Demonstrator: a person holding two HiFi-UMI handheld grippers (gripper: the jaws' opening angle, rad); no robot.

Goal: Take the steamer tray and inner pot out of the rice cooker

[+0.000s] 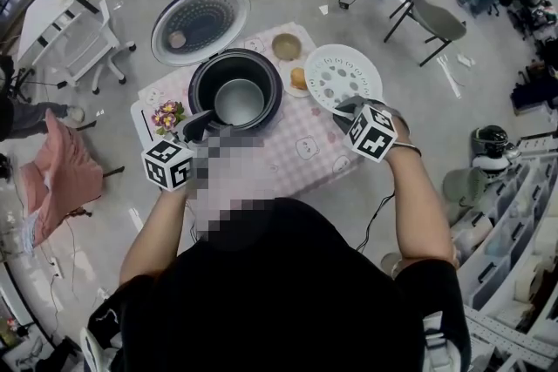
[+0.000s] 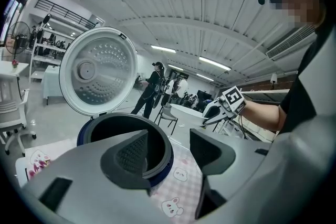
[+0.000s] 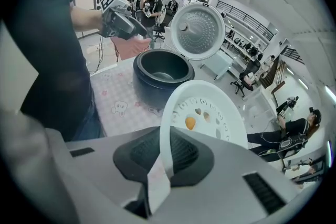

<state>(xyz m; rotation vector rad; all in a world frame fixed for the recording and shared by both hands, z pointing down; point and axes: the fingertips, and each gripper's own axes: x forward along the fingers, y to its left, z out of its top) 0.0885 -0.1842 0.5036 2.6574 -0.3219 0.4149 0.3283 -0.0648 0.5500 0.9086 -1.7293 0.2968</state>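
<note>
Your right claw (image 3: 165, 157) pinches the rim of the round white plastic steamer tray with holes (image 1: 343, 76), by the far right corner of the pink-clothed table (image 1: 305, 154). That part is done. The shiny metal inner pot (image 1: 240, 100), maybe empty, sits in the dark round rice cooker (image 1: 202, 74). Your left claw (image 2: 168, 149) is wide, holding nothing.
</note>
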